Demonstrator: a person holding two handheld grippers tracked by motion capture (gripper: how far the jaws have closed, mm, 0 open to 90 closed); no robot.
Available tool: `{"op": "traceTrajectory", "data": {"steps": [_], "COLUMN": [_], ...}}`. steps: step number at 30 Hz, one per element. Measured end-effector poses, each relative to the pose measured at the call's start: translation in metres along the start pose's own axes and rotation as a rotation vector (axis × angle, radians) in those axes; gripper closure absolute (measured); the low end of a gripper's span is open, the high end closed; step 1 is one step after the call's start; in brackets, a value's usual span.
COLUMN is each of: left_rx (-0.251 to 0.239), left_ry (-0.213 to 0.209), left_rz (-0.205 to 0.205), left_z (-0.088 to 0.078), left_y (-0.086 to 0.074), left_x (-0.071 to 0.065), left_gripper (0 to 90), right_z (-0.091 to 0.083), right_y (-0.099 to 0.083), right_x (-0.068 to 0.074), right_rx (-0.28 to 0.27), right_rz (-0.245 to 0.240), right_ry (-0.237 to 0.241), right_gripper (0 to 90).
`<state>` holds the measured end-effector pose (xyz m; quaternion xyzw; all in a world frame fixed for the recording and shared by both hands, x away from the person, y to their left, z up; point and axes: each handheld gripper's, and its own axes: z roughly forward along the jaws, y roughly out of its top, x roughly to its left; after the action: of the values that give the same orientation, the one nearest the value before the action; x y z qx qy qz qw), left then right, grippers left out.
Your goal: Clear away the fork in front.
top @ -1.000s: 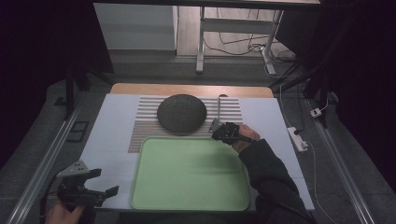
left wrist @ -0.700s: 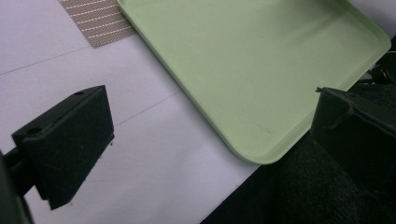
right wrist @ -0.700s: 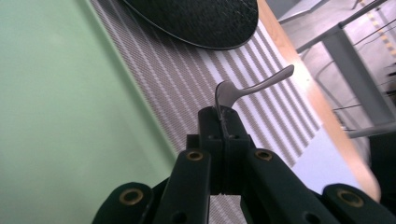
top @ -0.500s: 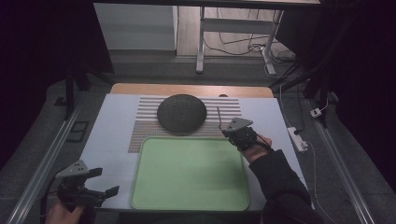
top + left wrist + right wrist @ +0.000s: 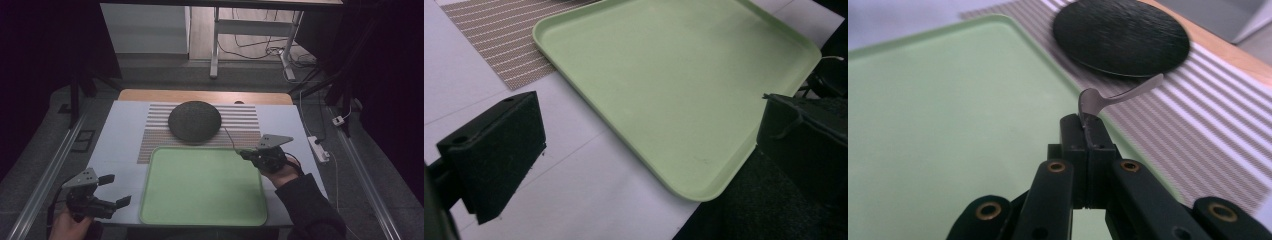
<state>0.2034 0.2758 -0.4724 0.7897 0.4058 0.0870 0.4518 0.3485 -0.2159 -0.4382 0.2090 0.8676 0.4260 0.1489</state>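
Right gripper (image 5: 1087, 131): jaws pressed together on the end of a thin grey utensil (image 5: 1118, 96). In the high view this gripper (image 5: 248, 156) sits at about four o'clock from the dark round plate, over the tray's right rim near its far corner.
Utensil, location: clamped by one end between the right jaws, lifted off the surface, the rest sticking out past the tips.
Utensil, long axis: in the right gripper view it rises briefly from the jaws, bends, then runs toward two o'clock, its free end over the near edge of the dark round plate (image 5: 1122, 35). In the high view it shows as a thin line (image 5: 230, 137) slanting from the jaws toward eleven o'clock. Whether it is a spoon or a fork cannot be told.
Green tray (image 5: 200, 216): flat, directly below and left of the right jaws.
Striped mat (image 5: 155, 137): under the plate (image 5: 194, 120), touching the tray's far edge.
Left gripper (image 5: 112, 190): jaws wide apart, nothing between them, at eight o'clock from the tray's centre, just off its near left corner (image 5: 684, 192).
White table cover (image 5: 117, 130): beneath mat and tray.
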Motion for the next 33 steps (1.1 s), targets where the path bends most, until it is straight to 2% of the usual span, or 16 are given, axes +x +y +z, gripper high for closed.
{"op": "traceTrajectory", "data": {"steps": [2, 6, 9, 10, 16, 19, 25, 29, 33], "left_rx": [-0.005, -0.003, 0.023, 0.029, 0.066, 0.095, 0.13, 0.151, 0.177], "left_ry": [-0.008, -0.013, -0.047, -0.058, -0.096, -0.097, -0.114, -0.105, -0.122], "left_rz": [0.005, 0.026, 0.039, 0.046, 0.113, 0.152, 0.19, 0.237, 0.287], "left_z": [0.002, 0.008, 0.015, 0.018, 0.035, 0.043, 0.057, 0.068, 0.079], "left_y": [0.002, 0.008, 0.014, 0.016, 0.029, 0.037, 0.05, 0.059, 0.065], "left_x": [0.0, 0.0, -0.001, -0.001, -0.008, -0.01, -0.013, -0.017, -0.021], "left_gripper": [0.0, 0.0, 0.4, 0.4, 0.0, 0.0, 0.0, 0.0, 0.0], "right_z": [-0.004, -0.008, -0.013, -0.013, -0.019, -0.021, -0.023, -0.023, -0.023], "right_y": [-0.003, -0.006, -0.009, -0.009, -0.012, -0.014, -0.014, -0.014, -0.012], "right_x": [0.008, 0.015, 0.023, 0.023, 0.035, 0.041, 0.052, 0.057, 0.061], "right_rx": [-0.009, -0.014, -0.041, -0.041, -0.058, -0.065, -0.085, -0.091, -0.094], "right_rz": [0.001, 0.002, 0.016, 0.016, 0.019, 0.019, 0.014, 0.004, -0.017], "right_ry": [0.038, 0.073, 0.138, 0.138, 0.211, 0.242, 0.335, 0.366, 0.4], "right_gripper": [89.6, 89.7, 89.6, 89.6, 89.6, 89.7, 89.6, 89.6, 89.6]}}
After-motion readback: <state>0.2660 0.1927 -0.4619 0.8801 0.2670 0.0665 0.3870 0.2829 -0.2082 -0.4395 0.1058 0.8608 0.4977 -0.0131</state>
